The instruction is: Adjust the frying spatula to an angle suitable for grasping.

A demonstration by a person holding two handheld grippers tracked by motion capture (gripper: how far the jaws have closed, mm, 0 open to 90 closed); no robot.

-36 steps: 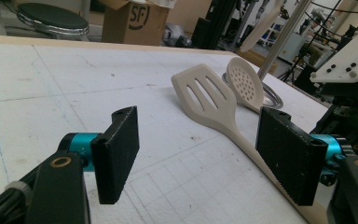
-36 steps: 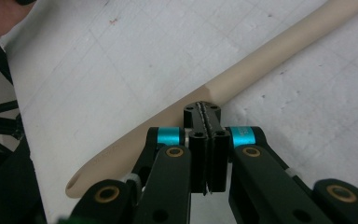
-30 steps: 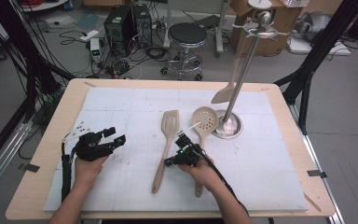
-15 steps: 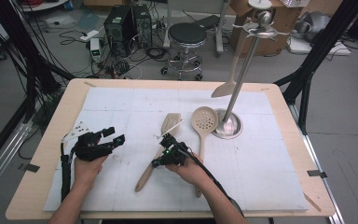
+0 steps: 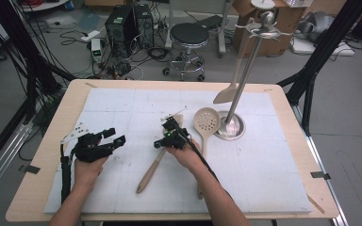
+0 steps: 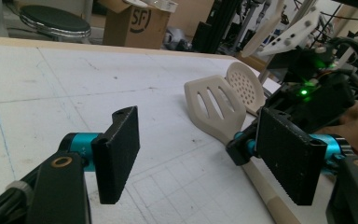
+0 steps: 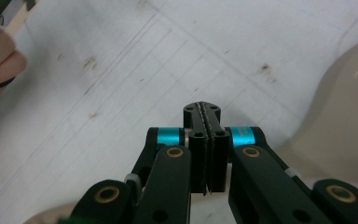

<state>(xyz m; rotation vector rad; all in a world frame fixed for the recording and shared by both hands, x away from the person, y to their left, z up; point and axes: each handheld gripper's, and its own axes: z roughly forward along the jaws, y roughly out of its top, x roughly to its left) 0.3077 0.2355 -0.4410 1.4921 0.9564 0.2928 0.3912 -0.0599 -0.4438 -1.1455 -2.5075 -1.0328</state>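
A wooden slotted spatula [image 5: 156, 162] lies slantwise mid-mat, its head [image 6: 214, 106] toward the far side. My right gripper [image 5: 159, 142] is shut with nothing between its pads [image 7: 200, 122]. It sits low over the spatula's neck, its tip against the wood [image 6: 239, 145]. The spatula head [image 7: 345, 130] shows pale at the right of the right gripper view. My left gripper [image 5: 107, 141] rests on the mat to the left, open and empty, pads [image 6: 119, 156] wide apart and aimed at the spatula. A perforated wooden skimmer [image 5: 206, 121] lies just right of the spatula.
A metal utensil stand [image 5: 230, 126] rises at the mat's back right, with a wooden turner [image 5: 226, 95] hanging from it. The white gridded mat [image 5: 264, 165] covers the wooden table [image 5: 320, 155]. A stool [image 5: 188, 35] and boxes stand on the floor behind.
My right gripper slid left across the mat, staying shut. The spatula turned with it, its handle end swinging left. The left gripper stayed put.
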